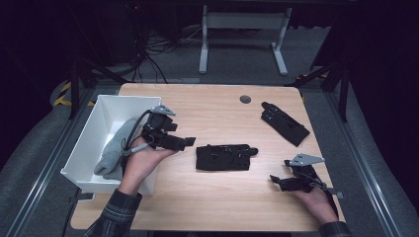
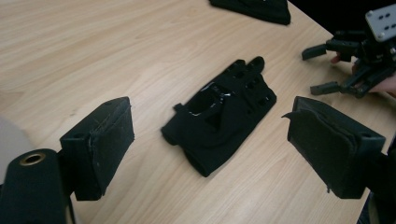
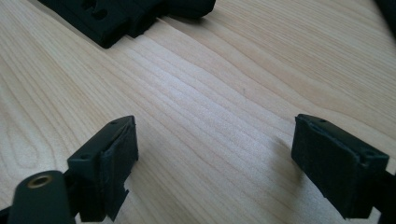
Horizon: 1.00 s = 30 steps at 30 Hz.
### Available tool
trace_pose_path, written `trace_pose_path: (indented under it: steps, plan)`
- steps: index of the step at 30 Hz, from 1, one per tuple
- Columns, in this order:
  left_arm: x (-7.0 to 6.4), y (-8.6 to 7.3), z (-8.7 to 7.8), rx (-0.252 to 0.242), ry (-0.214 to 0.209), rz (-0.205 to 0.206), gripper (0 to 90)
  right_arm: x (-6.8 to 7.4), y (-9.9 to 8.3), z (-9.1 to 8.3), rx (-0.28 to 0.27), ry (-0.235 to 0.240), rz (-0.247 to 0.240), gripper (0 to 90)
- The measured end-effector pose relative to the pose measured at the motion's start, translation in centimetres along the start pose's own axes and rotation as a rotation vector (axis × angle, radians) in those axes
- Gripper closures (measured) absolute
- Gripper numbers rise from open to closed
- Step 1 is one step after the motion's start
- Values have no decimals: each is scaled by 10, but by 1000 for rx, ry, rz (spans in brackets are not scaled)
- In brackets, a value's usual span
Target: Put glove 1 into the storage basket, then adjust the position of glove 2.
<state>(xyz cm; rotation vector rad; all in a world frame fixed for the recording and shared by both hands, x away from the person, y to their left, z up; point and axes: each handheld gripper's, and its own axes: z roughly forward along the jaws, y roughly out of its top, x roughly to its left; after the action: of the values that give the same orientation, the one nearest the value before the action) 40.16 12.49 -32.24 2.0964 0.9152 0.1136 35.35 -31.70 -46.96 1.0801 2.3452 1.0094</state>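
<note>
Black and flat, the nearer fingerless glove (image 1: 225, 157) lies at the centre of the wooden table (image 1: 217, 116), and our left gripper (image 1: 185, 142) hovers just beside it at its nine o'clock, jaws spread wide and empty. Our right gripper (image 1: 276, 181) sits near the table's five o'clock corner, its jaws likewise parted with nothing between them, well apart from that glove. A second black glove (image 1: 285, 123) rests toward two o'clock, and the white bin (image 1: 89, 148) at nine o'clock holds a grey glove (image 1: 116, 148).
</note>
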Motion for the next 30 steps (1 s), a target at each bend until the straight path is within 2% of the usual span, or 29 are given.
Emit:
trace_pose_path:
  steps: [5, 9, 17, 20, 22, 27, 30]
  plan:
    - [-13, -10, 23, 12, -24, 15, 152, 0, 0, 0, 0, -1, 1, 152]
    - [-21, -22, 43, 45, -26, 38, 153, 0, 0, 0, 0, -2, 1, 152]
    - [-28, -50, 69, 57, -2, 77, 152, 1, 0, 0, 4, -1, 1, 151]
    - [-29, -61, 76, 69, 15, 94, 148, 2, 4, -1, 36, -7, 6, 171]
    - [-29, -68, 80, 74, 26, 110, 147, 2, 6, -2, 37, -3, 7, 214]
    - [-29, -87, 90, 105, 26, 106, 142, -1, 11, -8, 31, -3, 18, 328]
    - [-30, -98, 95, 125, 43, 130, 131, -5, 16, -9, 32, 3, 11, 475]
